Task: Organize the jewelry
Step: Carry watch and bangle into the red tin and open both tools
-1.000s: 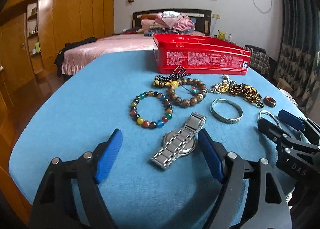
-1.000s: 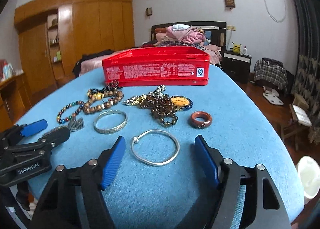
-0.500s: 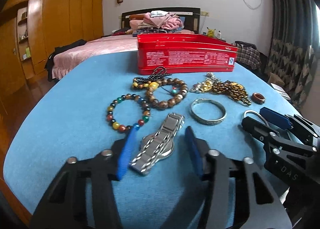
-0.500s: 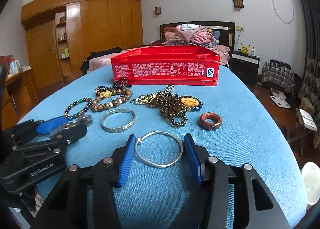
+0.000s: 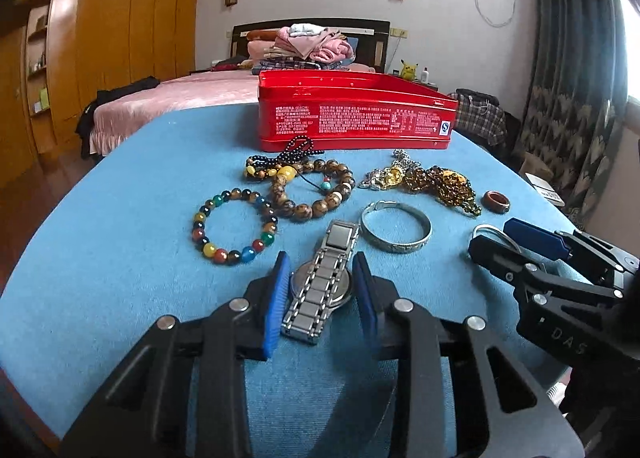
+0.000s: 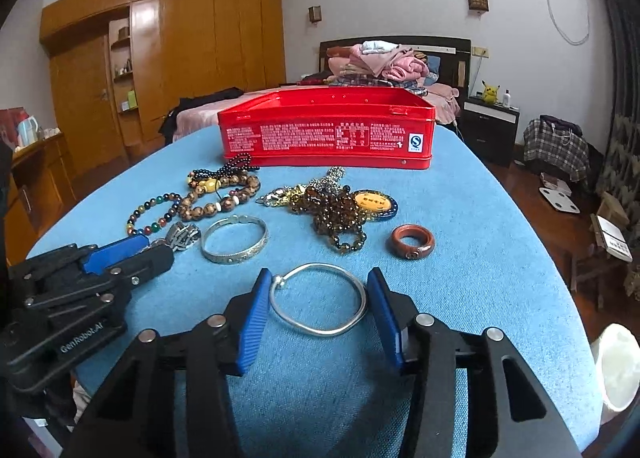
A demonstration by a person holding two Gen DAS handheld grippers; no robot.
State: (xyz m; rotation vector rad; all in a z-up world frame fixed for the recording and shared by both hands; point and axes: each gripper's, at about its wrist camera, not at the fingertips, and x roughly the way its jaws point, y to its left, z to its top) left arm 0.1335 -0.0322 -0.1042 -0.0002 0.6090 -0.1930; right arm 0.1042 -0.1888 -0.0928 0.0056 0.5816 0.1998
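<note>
Left wrist view: the left gripper (image 5: 322,290) pinches a steel watch (image 5: 320,290) on the blue table (image 5: 120,258); its dial is hidden under the band.

Right wrist view: the right gripper (image 6: 318,308) squeezes a thin silver bangle (image 6: 318,300), bending it; the red tin (image 6: 326,134) stands beyond.

Watch (image 5: 320,290) left of bangle (image 5: 396,227); tin (image 5: 356,114) behind; ring (image 5: 495,201) far right.
</note>
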